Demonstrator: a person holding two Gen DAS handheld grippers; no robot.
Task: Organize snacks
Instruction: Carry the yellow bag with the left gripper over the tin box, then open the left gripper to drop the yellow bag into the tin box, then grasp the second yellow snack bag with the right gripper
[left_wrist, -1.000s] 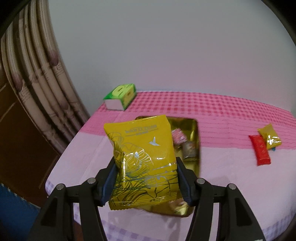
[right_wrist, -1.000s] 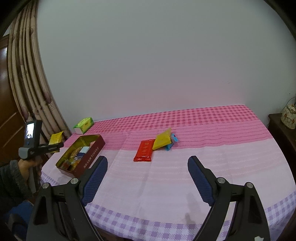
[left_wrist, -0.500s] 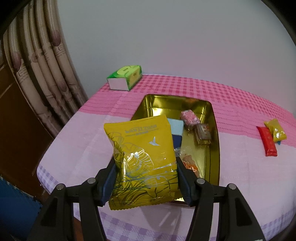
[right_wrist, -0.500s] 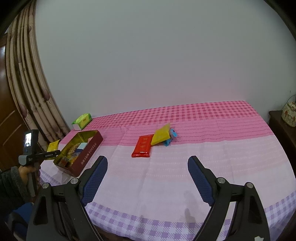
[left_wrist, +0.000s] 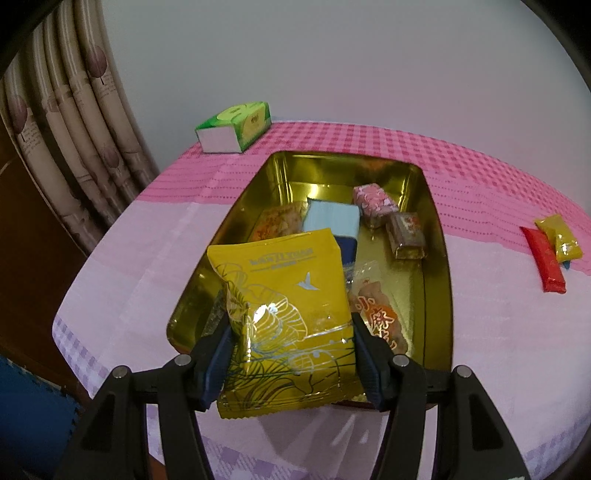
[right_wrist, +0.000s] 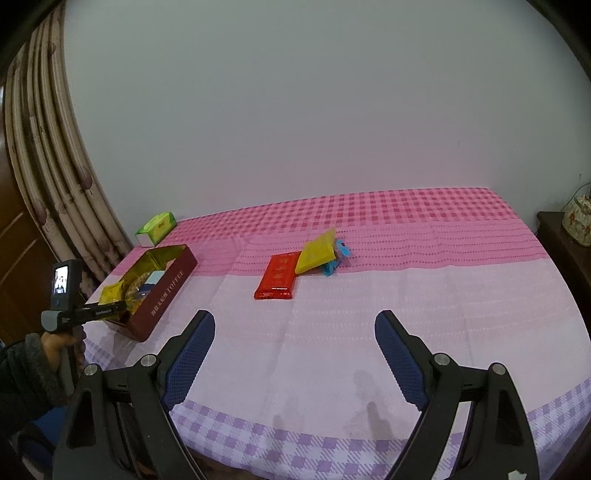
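Left tool (left_wrist: 290, 354) clamped on yellow packet (left_wrist: 284, 314) above tin (left_wrist: 437, 236), which already holds several snacks. Right tool (right_wrist: 295, 350) apart, empty; ahead of it apparently three packets (right_wrist: 295, 264) remain on worktop (right_wrist: 443, 295).

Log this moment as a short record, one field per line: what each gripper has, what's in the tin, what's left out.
left gripper: shut on yellow packet, over the tin's near end
right gripper: open, nothing between the pads
tin: lid off, several wrapped snacks inside
still on the tablecloth: red packet, yellow sachet, blue wrapper
bystander item: green tissue pack
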